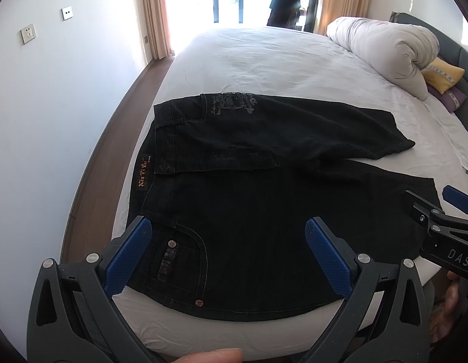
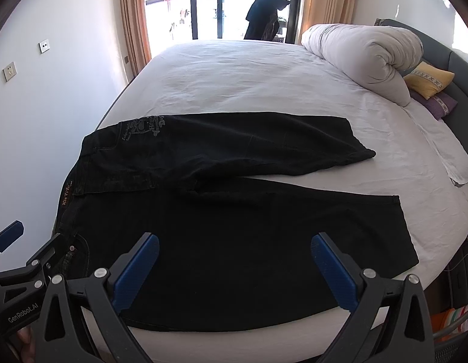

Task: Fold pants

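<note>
Black pants (image 1: pixel 264 199) lie flat on the white bed (image 1: pixel 264 60), waist to the left, both legs spread to the right. They also show in the right wrist view (image 2: pixel 234 211). My left gripper (image 1: pixel 228 254) is open and empty, just above the near waist and front pocket. My right gripper (image 2: pixel 235 269) is open and empty, above the near leg. The right gripper shows at the right edge of the left wrist view (image 1: pixel 439 217); the left gripper shows at the left edge of the right wrist view (image 2: pixel 19 260).
A rolled white duvet (image 1: pixel 385 48) and a yellow pillow (image 1: pixel 442 74) lie at the bed's far right. A wall (image 1: pixel 52 106) and strip of wooden floor (image 1: pixel 92 187) run along the left. A glass door with curtains (image 2: pixel 222 3) is at the back.
</note>
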A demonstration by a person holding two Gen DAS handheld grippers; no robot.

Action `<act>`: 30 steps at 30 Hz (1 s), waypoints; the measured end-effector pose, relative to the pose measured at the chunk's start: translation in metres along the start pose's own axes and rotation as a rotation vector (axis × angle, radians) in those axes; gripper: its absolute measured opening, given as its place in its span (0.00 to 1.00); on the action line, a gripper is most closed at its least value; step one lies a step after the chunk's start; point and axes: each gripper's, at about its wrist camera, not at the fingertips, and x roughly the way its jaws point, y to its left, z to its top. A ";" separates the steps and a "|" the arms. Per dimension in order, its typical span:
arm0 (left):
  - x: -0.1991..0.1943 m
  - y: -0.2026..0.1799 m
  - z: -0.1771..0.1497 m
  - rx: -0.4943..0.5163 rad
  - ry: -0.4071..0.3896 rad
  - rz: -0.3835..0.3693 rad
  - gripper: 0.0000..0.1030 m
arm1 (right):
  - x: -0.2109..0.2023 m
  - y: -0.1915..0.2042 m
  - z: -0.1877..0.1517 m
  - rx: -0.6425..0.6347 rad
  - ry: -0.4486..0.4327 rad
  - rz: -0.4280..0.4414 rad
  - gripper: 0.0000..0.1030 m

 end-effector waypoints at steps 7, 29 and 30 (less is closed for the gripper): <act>0.021 0.002 0.007 0.002 0.031 -0.017 1.00 | 0.011 -0.001 0.002 -0.008 0.024 0.015 1.00; 0.272 0.081 0.247 0.362 0.244 -0.216 1.00 | 0.147 -0.023 0.157 -0.339 0.014 0.420 0.80; 0.284 0.080 0.252 0.368 0.269 -0.235 1.00 | 0.158 -0.022 0.165 -0.348 0.033 0.444 0.76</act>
